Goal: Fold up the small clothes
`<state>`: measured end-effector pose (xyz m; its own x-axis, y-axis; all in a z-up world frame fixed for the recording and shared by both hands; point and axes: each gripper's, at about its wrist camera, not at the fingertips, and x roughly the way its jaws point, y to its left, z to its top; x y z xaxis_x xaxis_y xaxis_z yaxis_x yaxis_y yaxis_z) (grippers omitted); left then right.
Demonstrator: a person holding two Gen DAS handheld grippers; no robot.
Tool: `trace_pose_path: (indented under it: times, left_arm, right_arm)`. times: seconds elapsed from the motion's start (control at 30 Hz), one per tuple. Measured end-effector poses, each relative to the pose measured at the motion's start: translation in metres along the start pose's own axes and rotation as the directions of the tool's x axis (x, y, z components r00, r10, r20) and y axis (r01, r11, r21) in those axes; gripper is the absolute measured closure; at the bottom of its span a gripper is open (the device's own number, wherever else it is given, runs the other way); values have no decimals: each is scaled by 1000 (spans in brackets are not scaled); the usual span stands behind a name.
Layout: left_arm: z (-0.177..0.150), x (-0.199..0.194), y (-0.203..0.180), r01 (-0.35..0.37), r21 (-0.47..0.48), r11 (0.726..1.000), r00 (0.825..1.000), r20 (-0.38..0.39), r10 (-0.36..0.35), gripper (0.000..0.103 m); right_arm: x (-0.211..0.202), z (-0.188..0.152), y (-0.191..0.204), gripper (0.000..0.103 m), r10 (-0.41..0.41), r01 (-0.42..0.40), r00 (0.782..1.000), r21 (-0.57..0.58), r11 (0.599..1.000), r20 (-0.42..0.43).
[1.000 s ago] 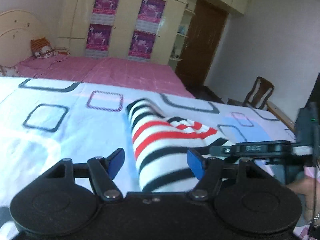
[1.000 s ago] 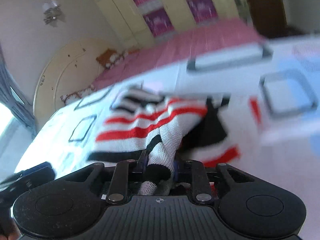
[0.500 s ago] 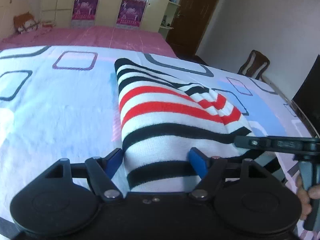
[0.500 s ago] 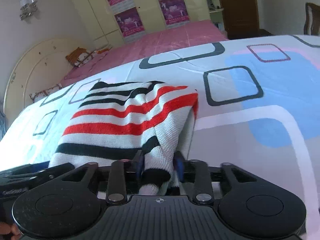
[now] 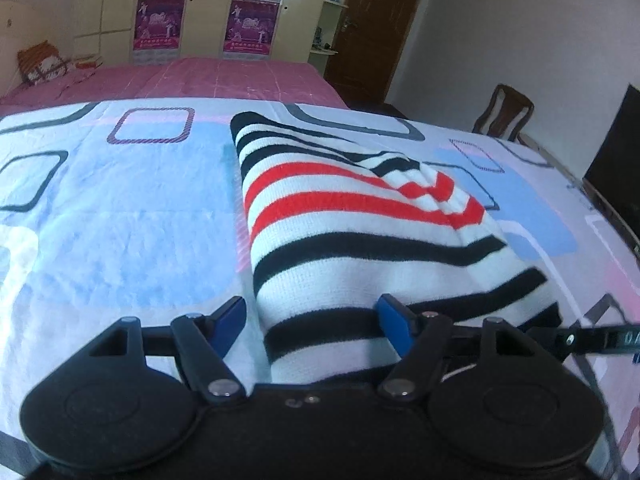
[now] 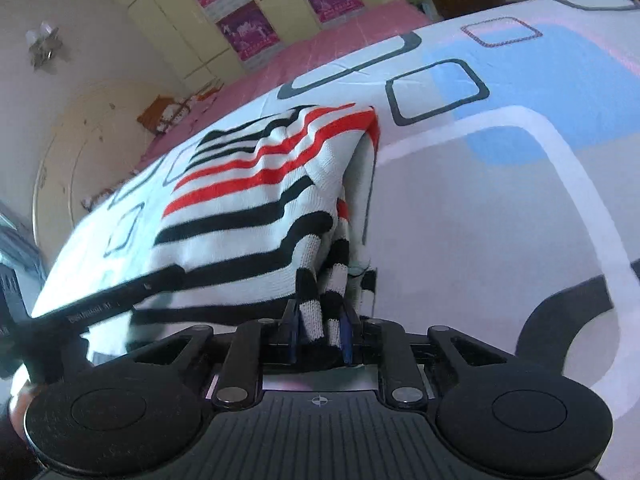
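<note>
While I hold both grippers low over the bed, the striped garment lies folded on the patterned bedsheet, running from my left gripper toward twelve o'clock. The left fingers are spread wide; the near hem of the garment sits between them, and I cannot tell whether either pad touches the knit. In the right wrist view, my right gripper has its fingers pressed in on a bunched corner of the garment, pinching the black-and-white folds at six o'clock. From there the cloth fans out toward ten o'clock, red stripes farthest. A wooden chair stands at two o'clock in the left view, and a dark door at one o'clock beside the wardrobe.
</note>
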<state>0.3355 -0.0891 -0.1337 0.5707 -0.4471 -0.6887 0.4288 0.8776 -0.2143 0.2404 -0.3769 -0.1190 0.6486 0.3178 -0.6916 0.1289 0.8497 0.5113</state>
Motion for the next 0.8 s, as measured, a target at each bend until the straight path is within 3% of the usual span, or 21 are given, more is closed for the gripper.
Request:
trace_pose_path:
  times: [0.1,0.17,0.27,0.47,0.63,0.8]
  left_arm:
    - [-4,3,2,7,11,1000,1000,-8,-7,30]
    - [-5,2,0,2,7,1000,1000,-10,-2,30]
    - [-1,-3,-3,-7,8,1000,1000,-20,8,32]
    - [16,-18,-7,-5,-7,1000,1000,9,5,36]
    - [37,-16,-17,-13,17,1000,1000,28,13,36]
    - [48,4,-21,-53,30,998,998,18,53,36]
  right_arm:
    - [7,-5,-30,84,28,-24,999,127,992,-35]
    - [4,-6,-32,83,38,-33,999,134,990,-36]
    - [-8,2,-22,83,13,-11,1000,76,997,-19]
    - [-34,32,15,83,-30,39,994,-86,996,107]
    - [-12,46,49,83,-84,119,985,-230,966,153]
    - [25,54,62,83,-142,185,975,-279,942,168]
